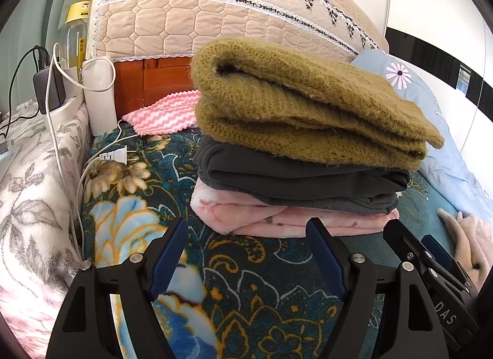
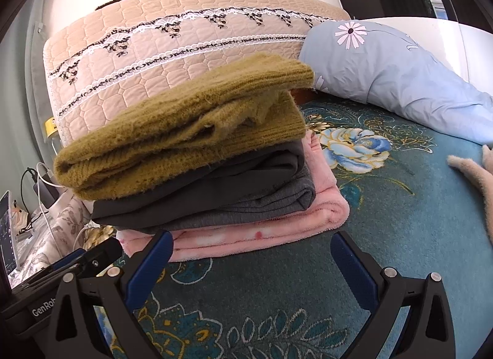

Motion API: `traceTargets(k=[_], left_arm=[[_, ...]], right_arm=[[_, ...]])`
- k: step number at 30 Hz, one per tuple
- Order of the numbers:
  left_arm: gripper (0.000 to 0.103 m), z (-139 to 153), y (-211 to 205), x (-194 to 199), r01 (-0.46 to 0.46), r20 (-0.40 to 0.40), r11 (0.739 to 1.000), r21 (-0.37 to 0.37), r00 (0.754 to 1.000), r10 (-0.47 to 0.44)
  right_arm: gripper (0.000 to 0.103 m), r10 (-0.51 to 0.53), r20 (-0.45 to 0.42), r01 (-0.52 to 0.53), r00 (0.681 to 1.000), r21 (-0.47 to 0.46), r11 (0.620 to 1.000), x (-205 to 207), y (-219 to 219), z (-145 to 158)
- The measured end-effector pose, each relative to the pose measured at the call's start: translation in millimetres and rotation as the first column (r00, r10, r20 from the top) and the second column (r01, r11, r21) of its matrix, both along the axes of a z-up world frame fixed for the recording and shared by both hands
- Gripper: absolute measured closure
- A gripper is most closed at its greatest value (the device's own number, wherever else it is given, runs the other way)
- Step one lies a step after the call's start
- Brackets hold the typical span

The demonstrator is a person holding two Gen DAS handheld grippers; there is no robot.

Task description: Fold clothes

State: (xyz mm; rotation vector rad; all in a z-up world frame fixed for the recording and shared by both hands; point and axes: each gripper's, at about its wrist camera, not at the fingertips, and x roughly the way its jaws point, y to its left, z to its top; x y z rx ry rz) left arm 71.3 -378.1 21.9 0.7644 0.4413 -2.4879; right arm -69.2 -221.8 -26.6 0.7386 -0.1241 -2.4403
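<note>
On the floral bed blanket (image 1: pixel 246 282), a stack of 3 folded garments lies dead ahead of both grippers: pink fleece (image 1: pixel 277 220) lowest, grey garment (image 1: pixel 308 180), olive knit sweater (image 1: pixel 292 103) on top. Left gripper (image 1: pixel 246 235) and right gripper (image 2: pixel 252 248) stand wide apart, empty, fingers (image 2: pixel 151 266) nearly at the stack's front edge. An unfolded beige fleece (image 2: pixel 480 183) lies right, nearer the right gripper.

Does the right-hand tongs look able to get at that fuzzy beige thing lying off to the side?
Probably yes: the right tongs are open and empty, and only bare blanket lies between them and the beige garment; the folded stack sits to the other side.
</note>
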Motion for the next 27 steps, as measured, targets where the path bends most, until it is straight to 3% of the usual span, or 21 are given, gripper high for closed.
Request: traceTargets(k=[27], left_arm=[[0.024,1.6,3.3,0.0,-0.011,0.004,0.999,-0.043,1.0,0.011]], right_arm=[[0.0,-0.016,0.013,0.016,1.0,0.007,1.0,-0.8,-3.1,-1.4]])
